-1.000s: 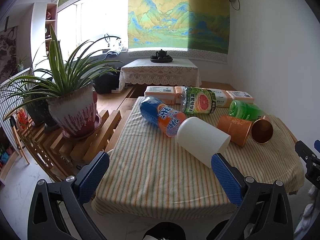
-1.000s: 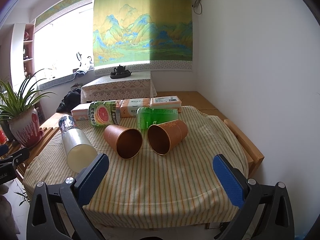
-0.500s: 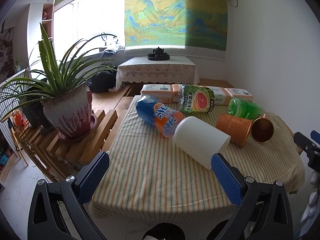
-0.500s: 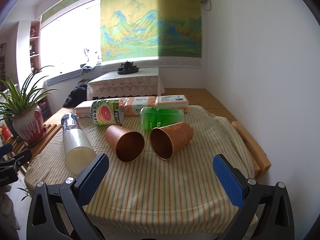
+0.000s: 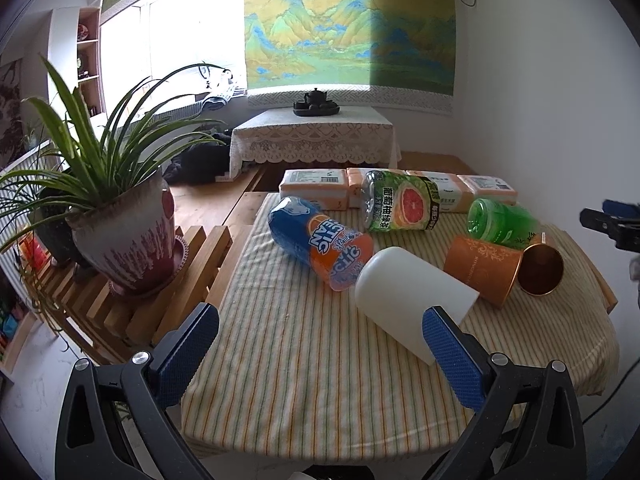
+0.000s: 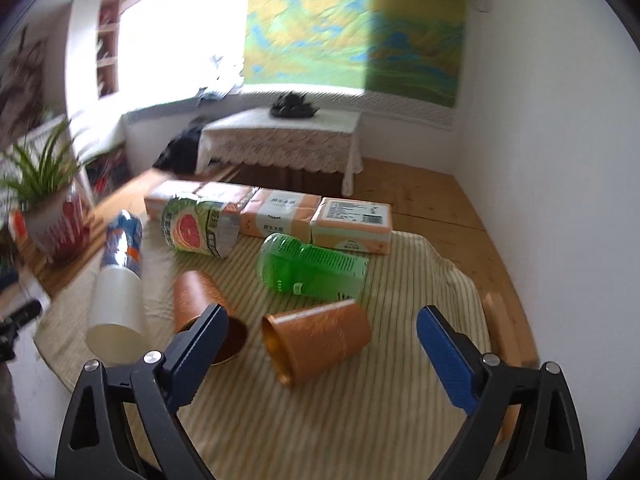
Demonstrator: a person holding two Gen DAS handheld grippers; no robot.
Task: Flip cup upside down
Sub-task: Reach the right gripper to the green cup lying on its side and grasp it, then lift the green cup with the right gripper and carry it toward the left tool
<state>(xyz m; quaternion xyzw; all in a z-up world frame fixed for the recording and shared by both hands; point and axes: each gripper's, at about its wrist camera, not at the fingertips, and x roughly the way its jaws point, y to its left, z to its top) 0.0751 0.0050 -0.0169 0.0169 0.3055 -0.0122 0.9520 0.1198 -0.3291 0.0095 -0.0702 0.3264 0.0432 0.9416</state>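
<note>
Three cups lie on their sides on the striped tablecloth. A white cup lies nearest my left gripper, which is open and empty, its right pad just in front of the cup. Two orange cups lie further right: one beside the white cup, one behind it. In the right wrist view my right gripper is open and empty above the nearer orange cup; the other orange cup and the white cup lie to its left.
A blue-orange bottle, a grapefruit-label bottle and a green bottle lie behind the cups. Tissue packs line the table's back edge. A potted plant stands on a wooden rack at left. The wall is at right.
My right gripper has moved forward and down over the table toward the orange cups; its view is motion-blurred. My left gripper has shifted slightly. Both stay open.
</note>
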